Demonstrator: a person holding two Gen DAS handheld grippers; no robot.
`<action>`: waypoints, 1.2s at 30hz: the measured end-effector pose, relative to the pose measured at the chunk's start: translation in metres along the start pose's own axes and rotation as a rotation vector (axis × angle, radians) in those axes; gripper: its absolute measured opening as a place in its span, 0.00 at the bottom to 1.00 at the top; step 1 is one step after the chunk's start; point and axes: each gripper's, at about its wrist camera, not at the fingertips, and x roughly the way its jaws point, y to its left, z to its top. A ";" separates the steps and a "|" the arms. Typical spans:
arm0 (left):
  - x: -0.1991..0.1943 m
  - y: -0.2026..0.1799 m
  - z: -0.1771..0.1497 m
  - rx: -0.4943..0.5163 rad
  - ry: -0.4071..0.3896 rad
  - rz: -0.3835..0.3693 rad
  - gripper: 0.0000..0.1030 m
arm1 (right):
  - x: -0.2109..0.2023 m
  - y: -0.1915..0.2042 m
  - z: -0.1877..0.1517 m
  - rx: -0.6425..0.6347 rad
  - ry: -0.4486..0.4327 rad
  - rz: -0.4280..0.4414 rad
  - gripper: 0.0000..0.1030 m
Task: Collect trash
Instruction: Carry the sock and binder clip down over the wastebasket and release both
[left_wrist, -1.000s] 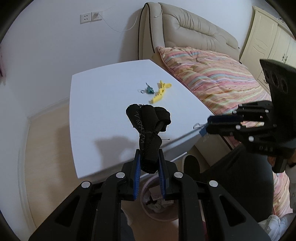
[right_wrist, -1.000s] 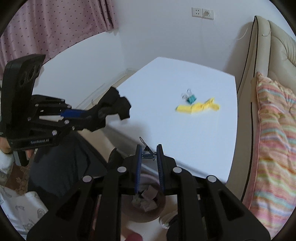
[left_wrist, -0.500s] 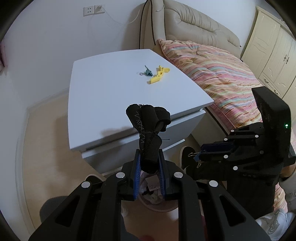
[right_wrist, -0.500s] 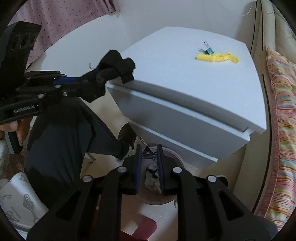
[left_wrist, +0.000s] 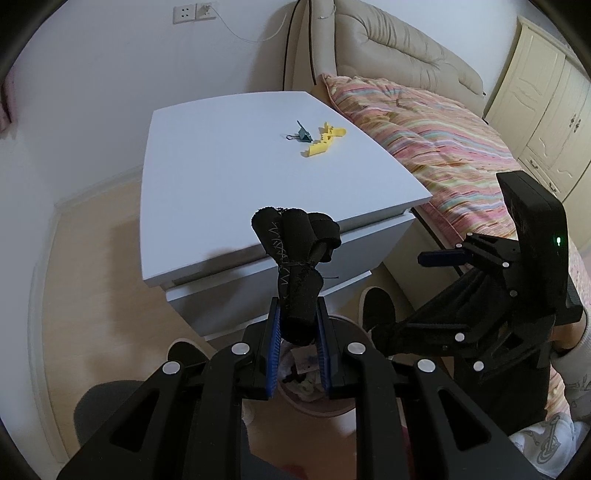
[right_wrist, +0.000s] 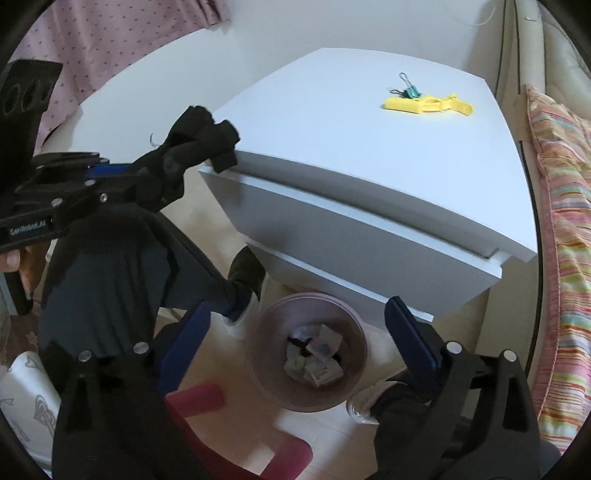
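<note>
My left gripper (left_wrist: 296, 332) is shut on a black rolled cloth bundle (left_wrist: 297, 266), held in the air in front of the white bedside cabinet (left_wrist: 229, 177); the bundle also shows in the right wrist view (right_wrist: 199, 144). My right gripper (right_wrist: 295, 334) is open and empty, right above the pink trash bin (right_wrist: 258, 354), which holds crumpled paper scraps (right_wrist: 314, 360). The bin also shows under my left fingers (left_wrist: 314, 402). On the cabinet top lie a yellow plastic piece (right_wrist: 428, 105) and a teal binder clip (right_wrist: 408, 90).
A bed with a striped quilt (left_wrist: 436, 136) stands right of the cabinet. A cream wardrobe (left_wrist: 546, 110) is at the far right. The person's dark legs and shoe (right_wrist: 243, 273) are beside the bin. A red stool frame (right_wrist: 236, 424) is low in front.
My right gripper has opened over the bin; the small clip it held is gone from its fingers. Both grippers have drawn back and down from the cabinet.
</note>
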 end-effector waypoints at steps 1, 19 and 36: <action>0.001 -0.001 0.000 0.002 0.002 -0.004 0.17 | -0.001 -0.001 0.000 0.005 -0.002 -0.003 0.92; 0.011 -0.029 -0.007 0.092 0.028 -0.051 0.17 | -0.049 -0.017 0.005 0.072 -0.091 -0.102 0.96; 0.039 -0.066 -0.017 0.188 0.103 -0.109 0.43 | -0.078 -0.049 -0.009 0.170 -0.159 -0.149 0.96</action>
